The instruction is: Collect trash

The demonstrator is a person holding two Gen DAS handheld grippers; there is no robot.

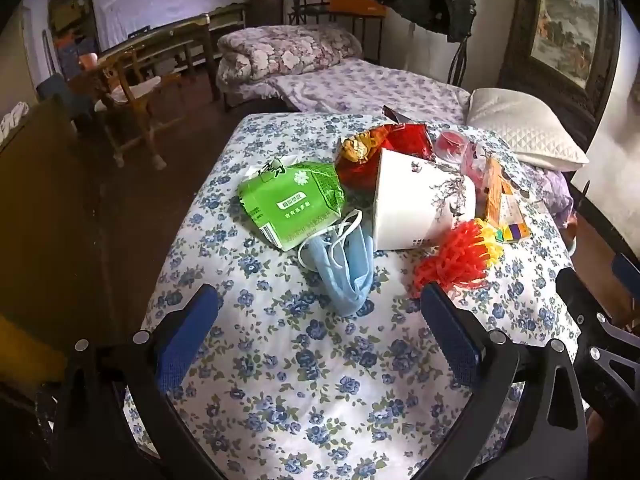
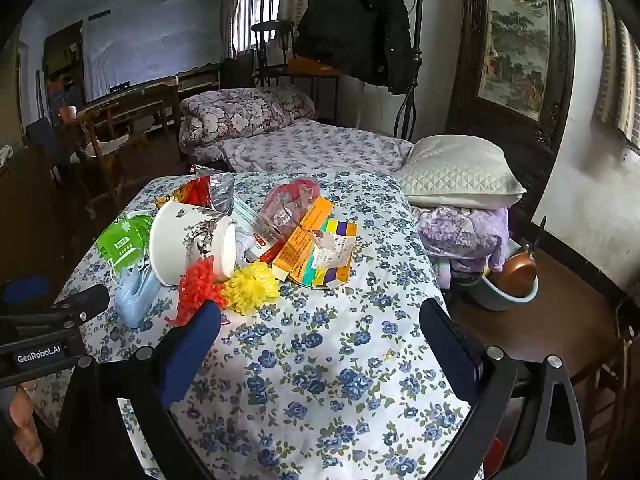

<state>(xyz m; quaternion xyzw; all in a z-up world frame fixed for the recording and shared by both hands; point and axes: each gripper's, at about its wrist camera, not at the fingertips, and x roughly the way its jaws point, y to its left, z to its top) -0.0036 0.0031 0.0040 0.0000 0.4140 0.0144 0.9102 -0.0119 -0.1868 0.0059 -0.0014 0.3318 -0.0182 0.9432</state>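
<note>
A heap of trash lies on the blue-flowered cloth (image 1: 320,384) (image 2: 320,380): a green tissue pack (image 1: 294,204) (image 2: 120,240), a blue face mask (image 1: 346,268) (image 2: 134,296), a tipped white paper cup (image 1: 420,204) (image 2: 188,240), a red snack bag (image 1: 384,148) (image 2: 200,192), red (image 1: 448,260) (image 2: 198,292) and yellow (image 1: 490,242) (image 2: 252,288) frilly bows, and orange cartons (image 1: 500,196) (image 2: 316,248). My left gripper (image 1: 320,296) stands open just short of the mask. My right gripper (image 2: 320,308) is open over bare cloth, near the bows. Neither holds anything.
A white pillow (image 2: 460,172) and purple bundle (image 2: 464,236) lie at the right. A basin with a brown bowl (image 2: 512,280) sits on a dark stool to the right. Behind are a folded quilt (image 1: 288,52), a wooden chair (image 1: 128,92) and a hanging coat (image 2: 356,20).
</note>
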